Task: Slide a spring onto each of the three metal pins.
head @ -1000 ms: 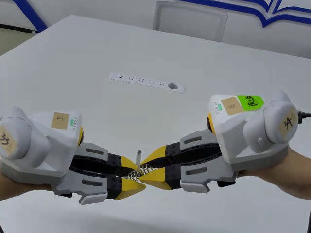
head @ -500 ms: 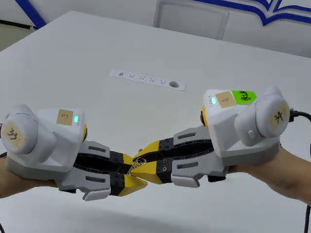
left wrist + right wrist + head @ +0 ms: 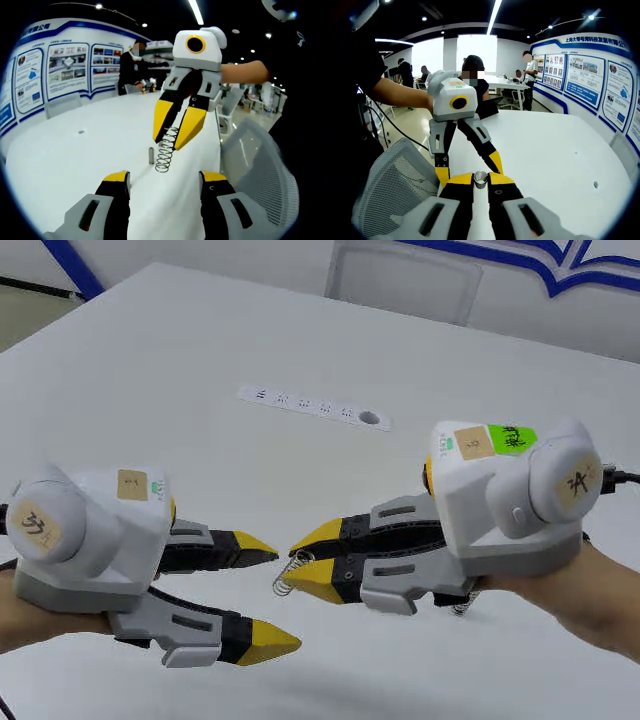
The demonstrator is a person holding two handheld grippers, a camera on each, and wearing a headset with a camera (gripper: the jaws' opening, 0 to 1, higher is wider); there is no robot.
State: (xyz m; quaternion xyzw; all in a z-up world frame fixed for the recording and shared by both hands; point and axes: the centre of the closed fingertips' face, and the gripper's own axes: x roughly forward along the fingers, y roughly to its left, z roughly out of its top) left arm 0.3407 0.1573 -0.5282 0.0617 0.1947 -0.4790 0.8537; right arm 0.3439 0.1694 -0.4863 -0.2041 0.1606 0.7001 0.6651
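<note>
The right gripper [image 3: 300, 565] was closed on one end of a spring [image 3: 287, 576], and the rest of it stuck out past the yellow tips. The left gripper [image 3: 285, 600] stood wide open and held nothing. In the left gripper view a metal pin [image 3: 151, 155] stood upright on the table [image 3: 200, 360], just beside the free end of the spring. The table surface was bare from there to the power strip [image 3: 315, 407].

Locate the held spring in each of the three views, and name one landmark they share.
Head view: spring low centre, in the right gripper.
Left gripper view: spring centre, beside the pin.
Right gripper view: spring bottom centre, end-on.
Shared landmark: the right gripper's yellow tips.
</note>
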